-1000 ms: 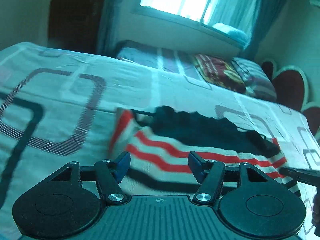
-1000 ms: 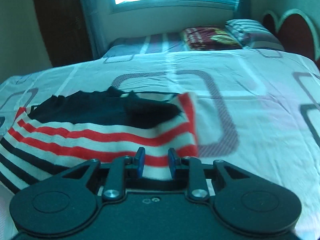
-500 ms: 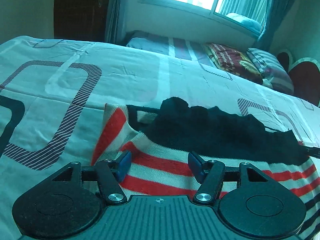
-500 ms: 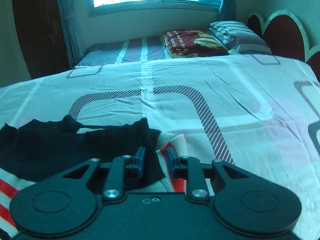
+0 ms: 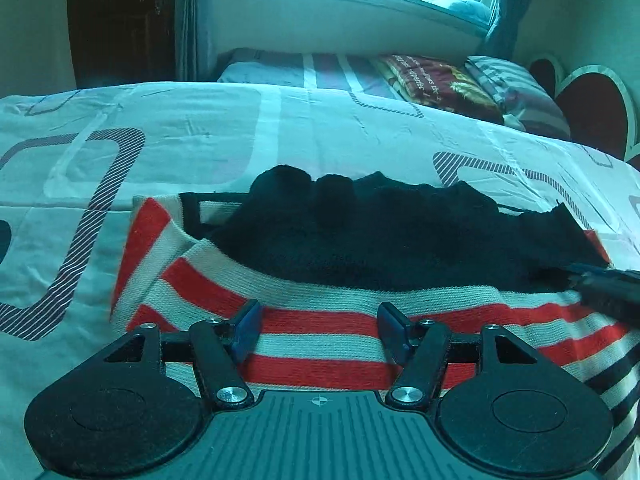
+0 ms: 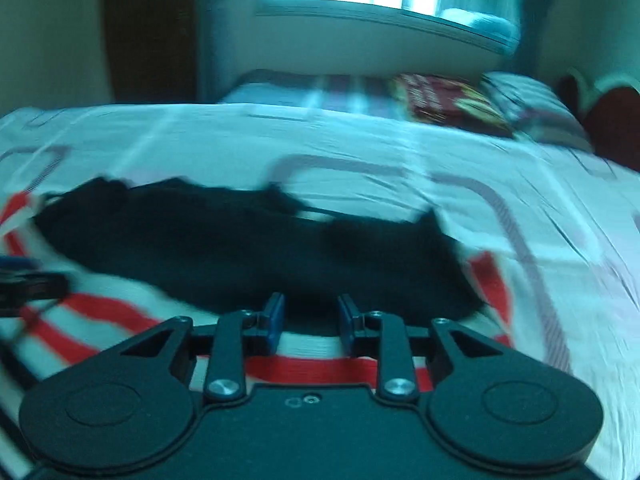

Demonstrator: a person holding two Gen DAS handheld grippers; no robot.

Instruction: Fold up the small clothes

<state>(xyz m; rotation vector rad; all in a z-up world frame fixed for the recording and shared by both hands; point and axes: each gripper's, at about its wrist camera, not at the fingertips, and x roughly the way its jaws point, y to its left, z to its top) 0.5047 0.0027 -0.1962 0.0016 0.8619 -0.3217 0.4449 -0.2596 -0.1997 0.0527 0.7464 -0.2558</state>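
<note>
A small knit sweater point(image 5: 208, 276) with red, white and black stripes lies on the bed, a black band point(image 5: 380, 236) folded across its far side. My left gripper point(image 5: 320, 314) hangs open just above the red and white stripes, near the sweater's left end. The right gripper point(image 6: 311, 306) stands narrowly open over the near edge of the black band point(image 6: 240, 248), with nothing pinched between its blue pads. Its view is blurred. Each gripper's tip shows at the edge of the other's view: right gripper point(image 5: 600, 284), left gripper point(image 6: 28, 280).
The bed sheet point(image 5: 180, 140) is white with grey rounded-square prints and runs far to the left and beyond the sweater. A second bed with a dark red blanket point(image 5: 436, 80) and pillows stands under the window. A red headboard point(image 5: 592, 100) is at the right.
My left gripper has come down and closer to the sweater's striped part. The right gripper has slid from the sweater's right corner leftward over the black band.
</note>
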